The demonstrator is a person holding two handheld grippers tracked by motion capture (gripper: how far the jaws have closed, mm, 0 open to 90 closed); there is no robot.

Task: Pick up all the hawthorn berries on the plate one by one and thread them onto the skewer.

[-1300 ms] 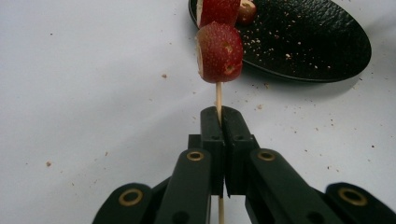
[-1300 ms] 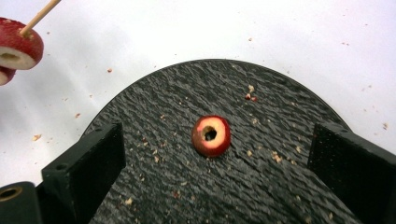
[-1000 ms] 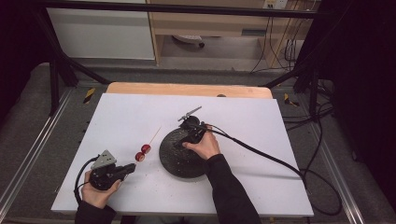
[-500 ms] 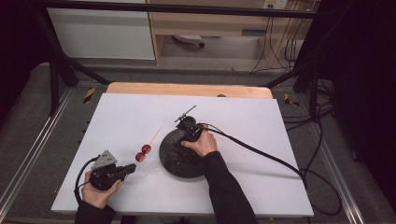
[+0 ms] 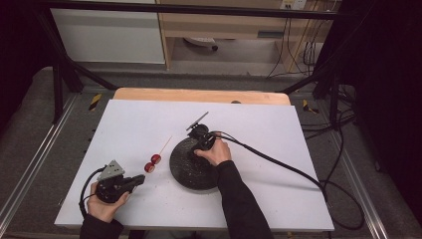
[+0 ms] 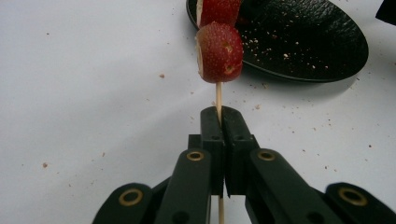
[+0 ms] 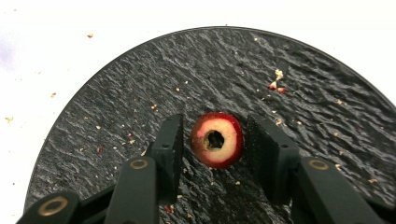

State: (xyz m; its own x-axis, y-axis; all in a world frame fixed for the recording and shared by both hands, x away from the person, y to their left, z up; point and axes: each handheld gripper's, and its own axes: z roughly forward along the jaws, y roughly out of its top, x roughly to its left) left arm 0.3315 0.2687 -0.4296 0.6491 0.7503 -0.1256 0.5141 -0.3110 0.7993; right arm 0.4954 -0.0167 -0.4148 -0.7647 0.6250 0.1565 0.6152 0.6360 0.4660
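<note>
Skewering under way at a white counter [image 5: 278, 149]: the left gripper [image 6: 219, 122], jaws clamped on a thin skewer [image 6: 217, 95], holds two red fruit pieces [image 6: 219, 52] already threaded, just beside the black plate [image 6: 322, 42]. On the plate [image 7: 140, 93], the right gripper [image 7: 212, 140] has just been closing its jaws around a third piece [image 7: 216, 139], cored through the middle and lying flat; narrow gaps show on both sides, so the pads look not quite in contact. Judged from this, two pieces are done, and the third remains to be grasped, lifted and pushed onto the stick.
</note>
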